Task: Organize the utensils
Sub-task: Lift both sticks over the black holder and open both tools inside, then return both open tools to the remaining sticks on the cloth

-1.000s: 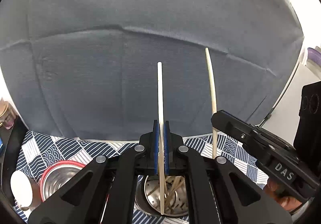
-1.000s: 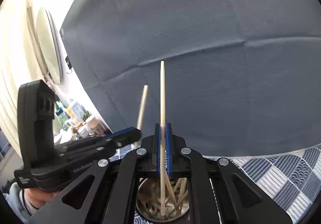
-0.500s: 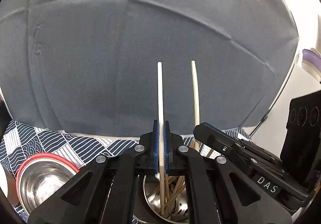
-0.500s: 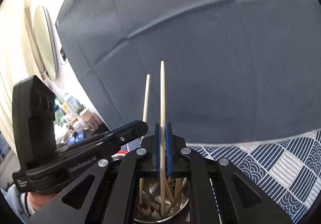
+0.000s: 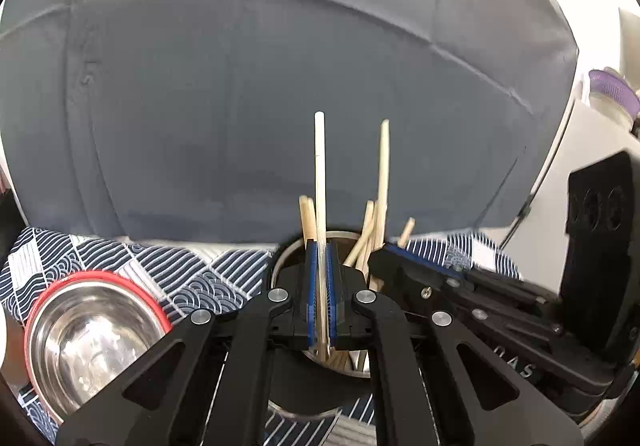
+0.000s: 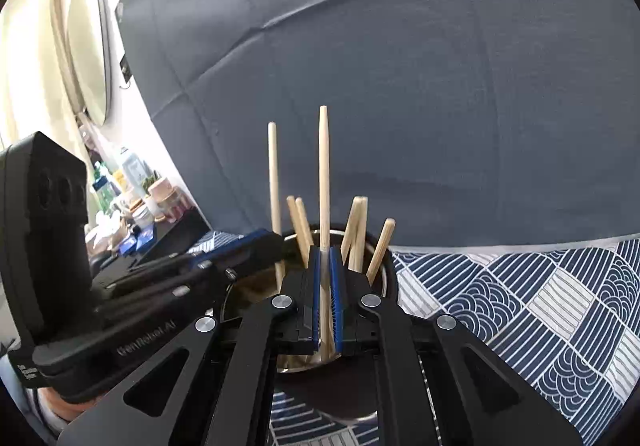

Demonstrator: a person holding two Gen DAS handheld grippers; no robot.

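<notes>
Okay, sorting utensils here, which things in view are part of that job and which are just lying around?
Part of the job:
- left gripper, shut on a chopstick
- right gripper, shut on another chopstick
- metal utensil holder with chopsticks inside

Just lying about:
- red-rimmed steel bowl
- patterned tablecloth
- purple-lidded jar

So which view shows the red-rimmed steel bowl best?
The left wrist view: the red-rimmed steel bowl sits open at lower left on the patterned cloth. The right wrist view does not show it.

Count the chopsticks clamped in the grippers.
2. One pale chopstick is in the left gripper, one tapered chopstick in the right gripper; both dip into the metal holder. Loose ones there aren't counted, some possibly hidden.
</notes>
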